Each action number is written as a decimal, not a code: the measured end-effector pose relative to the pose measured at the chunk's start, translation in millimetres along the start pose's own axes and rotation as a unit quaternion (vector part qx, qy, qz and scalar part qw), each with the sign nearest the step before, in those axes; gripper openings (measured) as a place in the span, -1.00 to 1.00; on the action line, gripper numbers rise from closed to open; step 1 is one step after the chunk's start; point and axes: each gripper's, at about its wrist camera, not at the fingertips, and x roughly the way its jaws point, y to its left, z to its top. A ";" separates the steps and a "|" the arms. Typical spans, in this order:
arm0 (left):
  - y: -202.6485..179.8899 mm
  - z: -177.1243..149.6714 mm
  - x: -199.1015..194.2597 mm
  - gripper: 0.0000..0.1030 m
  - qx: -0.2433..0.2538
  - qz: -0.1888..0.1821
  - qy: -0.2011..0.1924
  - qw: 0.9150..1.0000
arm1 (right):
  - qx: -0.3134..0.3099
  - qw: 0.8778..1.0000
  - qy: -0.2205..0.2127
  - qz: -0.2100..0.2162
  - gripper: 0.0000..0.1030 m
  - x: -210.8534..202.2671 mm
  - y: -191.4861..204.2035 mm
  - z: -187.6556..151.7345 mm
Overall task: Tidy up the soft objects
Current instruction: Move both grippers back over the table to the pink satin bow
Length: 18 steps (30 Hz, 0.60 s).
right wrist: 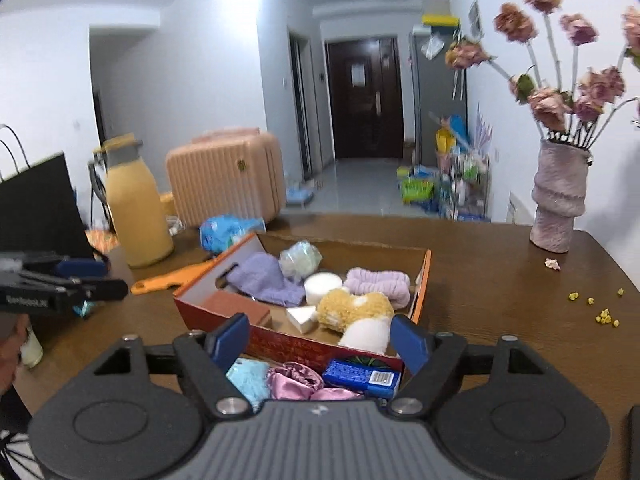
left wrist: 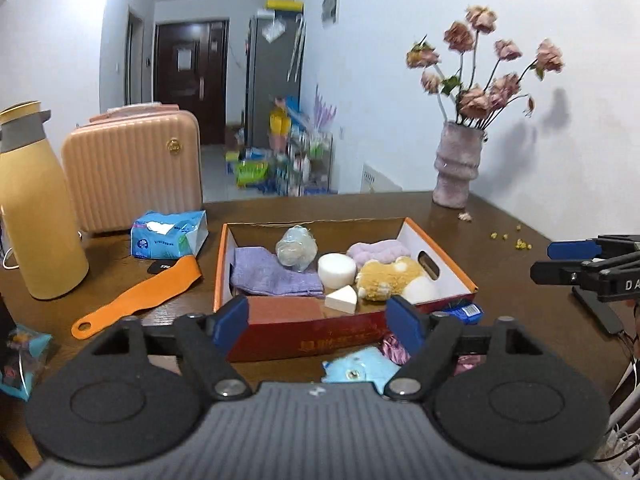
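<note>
Both the left gripper [left wrist: 320,322] and the right gripper [right wrist: 322,342] hold jaws apart and empty above the blue plush [right wrist: 250,380] and pink satin item [right wrist: 298,380], which lie just below the jaws, apparently nearer the right, outside the box [right wrist: 304,346].

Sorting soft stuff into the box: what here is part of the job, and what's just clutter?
Job: box, purple cloth, plush, blue toy, pink satin pouch.

Clutter: flask, suitcase, vase, tissue pack, orange strap.

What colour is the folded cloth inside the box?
Light purple. The folded cloth shows best in the left wrist view.
</note>
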 end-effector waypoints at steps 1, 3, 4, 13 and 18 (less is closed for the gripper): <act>-1.7 -15.9 -4.7 0.58 -0.001 0.000 -0.008 1.000 | 0.000 1.000 -0.016 0.004 0.56 -6.0 2.2 -12.6; -8.2 -50.4 -13.4 0.64 -0.003 -0.007 -0.015 1.000 | -0.003 0.999 -0.042 0.008 0.61 -19.2 9.7 -43.3; -10.7 -65.2 -16.3 0.65 -0.005 -0.013 -0.014 1.000 | -0.004 0.999 -0.047 0.008 0.62 -22.9 13.4 -56.6; -29.4 -135.2 -51.7 0.68 -0.021 -0.041 0.023 0.999 | 0.027 0.998 -0.024 0.048 0.65 -51.4 37.8 -153.7; -36.8 -126.5 -55.9 0.71 -0.013 -0.054 -0.009 0.998 | 0.013 0.999 -0.047 0.023 0.65 -55.5 43.6 -146.4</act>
